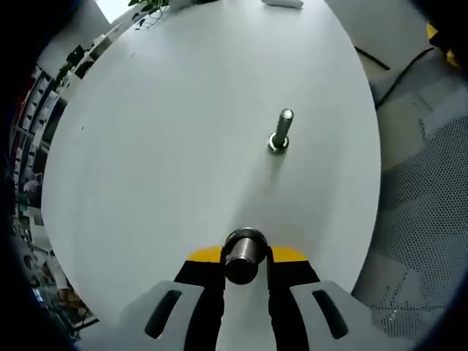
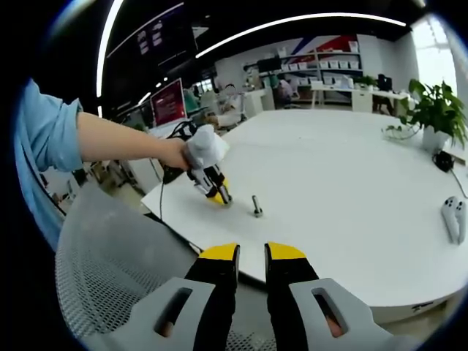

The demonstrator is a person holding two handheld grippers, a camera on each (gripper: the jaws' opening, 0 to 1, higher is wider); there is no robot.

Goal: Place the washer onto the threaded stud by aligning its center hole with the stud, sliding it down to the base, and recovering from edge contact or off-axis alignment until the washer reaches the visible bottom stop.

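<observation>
Your left gripper [image 1: 246,272] pinches a threaded stud [image 1: 243,256] above the white bench [image 1: 161,168]. A second stud [image 1: 281,131] stands upright beyond it. Your right gripper [image 2: 251,269] is nearly pressed together, holding nothing.

Bright, even overhead light; curved ceiling light strips [image 2: 292,22] glare white. White table [image 1: 183,146] nearly shadowless. Strong fisheye bending at edges; edge detail soft.
</observation>
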